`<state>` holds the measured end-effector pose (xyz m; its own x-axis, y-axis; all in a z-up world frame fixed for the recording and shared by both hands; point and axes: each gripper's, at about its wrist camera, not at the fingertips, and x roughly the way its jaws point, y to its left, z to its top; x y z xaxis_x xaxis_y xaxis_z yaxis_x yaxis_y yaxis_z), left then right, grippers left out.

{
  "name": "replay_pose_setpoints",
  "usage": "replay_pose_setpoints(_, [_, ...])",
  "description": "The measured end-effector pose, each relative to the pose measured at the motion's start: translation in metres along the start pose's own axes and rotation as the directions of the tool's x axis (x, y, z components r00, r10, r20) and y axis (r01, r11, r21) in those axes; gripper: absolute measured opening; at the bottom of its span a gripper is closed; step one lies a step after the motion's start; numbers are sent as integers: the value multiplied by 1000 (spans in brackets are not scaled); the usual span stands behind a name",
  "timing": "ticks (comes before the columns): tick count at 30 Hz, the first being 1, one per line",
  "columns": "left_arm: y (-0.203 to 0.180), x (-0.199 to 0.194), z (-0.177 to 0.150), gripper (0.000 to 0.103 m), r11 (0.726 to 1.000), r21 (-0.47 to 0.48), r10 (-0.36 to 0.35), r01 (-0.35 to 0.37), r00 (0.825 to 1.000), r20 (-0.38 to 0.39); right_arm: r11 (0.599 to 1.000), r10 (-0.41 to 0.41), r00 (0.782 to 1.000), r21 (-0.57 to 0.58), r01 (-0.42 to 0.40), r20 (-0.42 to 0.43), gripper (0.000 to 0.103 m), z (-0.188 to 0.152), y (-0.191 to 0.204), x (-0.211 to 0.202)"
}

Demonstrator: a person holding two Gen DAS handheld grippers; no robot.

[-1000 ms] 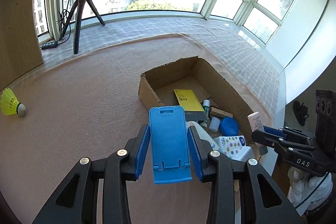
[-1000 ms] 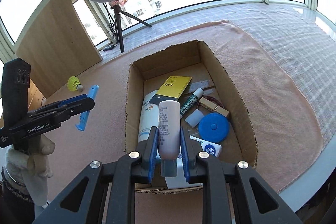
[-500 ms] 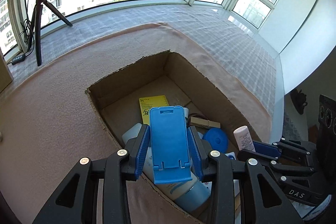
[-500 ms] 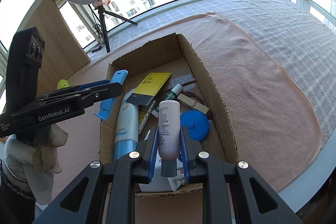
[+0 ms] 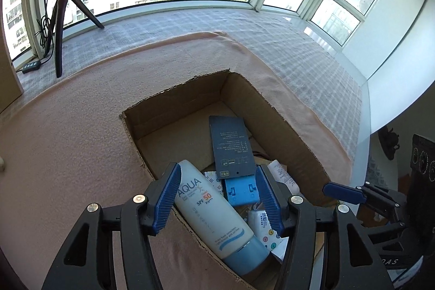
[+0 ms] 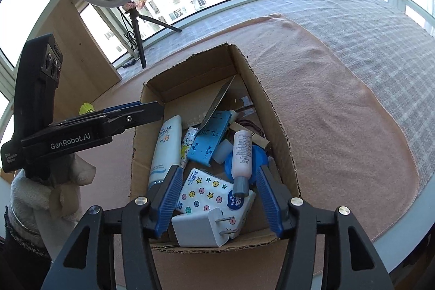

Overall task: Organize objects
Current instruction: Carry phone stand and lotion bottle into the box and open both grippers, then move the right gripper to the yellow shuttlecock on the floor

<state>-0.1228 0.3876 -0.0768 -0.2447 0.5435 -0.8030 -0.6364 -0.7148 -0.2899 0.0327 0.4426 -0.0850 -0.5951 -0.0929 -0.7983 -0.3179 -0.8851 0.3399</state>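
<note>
Blue-padded and opening, your left gripper (image 5: 218, 199) hangs over the cardboard box (image 6: 274, 110) with nothing pinched; the blue phone stand (image 6: 210, 136) lies in the box under a dark card (image 5: 232, 144), beside the AQUA sunscreen tube (image 5: 217, 211). Your right gripper (image 6: 216, 199) is opening too, its pads clear of the small white bottle (image 6: 241, 156), which rests on a blue round case (image 6: 258, 158) and a star-printed tissue pack (image 6: 209, 190). A white charger plug (image 6: 199, 226) sits at the box's near wall. The box stands on a pink blanket (image 6: 339, 110).
</note>
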Motion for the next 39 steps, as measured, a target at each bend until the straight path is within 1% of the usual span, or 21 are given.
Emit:
replay_pose_setpoints(4, [12, -12, -8, 61, 999, -22, 34, -34, 999, 4, 1000, 19, 1000, -10, -19, -4, 53, 0, 5, -3])
replay_pose_setpoints(9, [36, -29, -17, 61, 995, -53, 79, -79, 997, 5, 999, 46, 999, -16, -46, 4, 53, -3, 19, -5])
replay_pose_setpoints(15, [79, -58, -36, 62, 984, -119, 132, -129, 991, 19, 998, 60, 998, -19, -60, -1, 54, -4, 41, 0])
replay_pose_setpoints(17, [98, -71, -45, 62, 978, -147, 151, -146, 988, 26, 996, 86, 996, -23, -86, -13, 54, -1, 51, 5])
replay_pose_setpoints(22, [150, -105, -76, 64, 954, -235, 202, -188, 979, 37, 988, 115, 993, -98, -118, -37, 54, 8, 95, 24])
replay_pose_setpoints(25, [185, -125, -97, 64, 929, -300, 240, -217, 970, 42, 975, 141, 988, -165, -148, -56, 54, 15, 129, 40])
replay_pose_setpoints(28, [222, -141, -112, 64, 899, -370, 273, -236, 961, 49, 956, 165, 983, -231, -179, -77, 54, 26, 165, 58])
replay_pose_setpoints(31, [259, -153, -121, 64, 870, -433, 291, -235, 955, 66, 932, 206, 973, -280, -228, -107, 54, 41, 201, 78])
replay_pose_setpoints(34, [295, -158, -122, 64, 853, -483, 278, -200, 956, 95, 910, 247, 959, -305, -280, -142, 54, 58, 235, 102])
replay_pose_setpoints(37, [323, -154, -118, 64, 839, -511, 280, -189, 954, 106, 889, 295, 936, -304, -342, -190, 54, 74, 265, 133])
replay_pose_setpoints(38, [332, -151, -117, 64, 836, -519, 274, -179, 955, 113, 882, 309, 926, -298, -365, -218, 54, 79, 275, 145])
replay_pose_setpoints(39, [341, -149, -115, 64, 831, -530, 270, -167, 955, 122, 872, 332, 909, -286, -398, -252, 54, 83, 284, 158])
